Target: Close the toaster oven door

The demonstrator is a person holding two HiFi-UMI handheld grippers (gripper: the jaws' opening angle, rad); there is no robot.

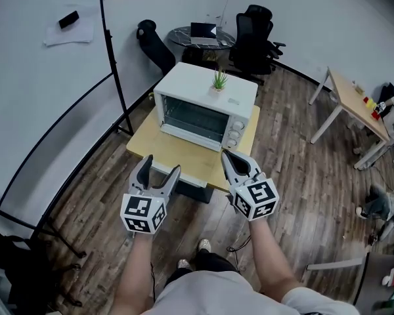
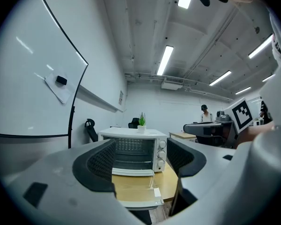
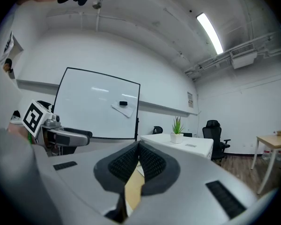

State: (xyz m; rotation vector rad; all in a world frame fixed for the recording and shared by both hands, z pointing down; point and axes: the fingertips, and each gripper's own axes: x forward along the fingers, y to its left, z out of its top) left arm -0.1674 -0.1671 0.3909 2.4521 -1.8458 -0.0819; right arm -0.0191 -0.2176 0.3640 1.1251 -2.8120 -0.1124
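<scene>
One toaster oven [image 1: 203,110], door [image 2: 136,191] down; two tools, left tool [image 1: 161,164] gaping, right tool [image 1: 227,155] closed, both empty

A pale grey short-sleeved shirt [image 1: 210,293] is worn, together with dark trousers [image 1: 209,261] and light shoes [image 1: 203,245]. The left tongs [image 1: 161,164] and the right tongs [image 1: 226,155] are made of smooth grey plastic with rounded, tapering shells. Their inner faces are lined with black ribbed pads [image 2: 101,165]. Small dark rectangular patches [image 3: 222,196] are set into the shells. Each pair is backed by a white cube [image 1: 143,213] printed with black square markers.
</scene>
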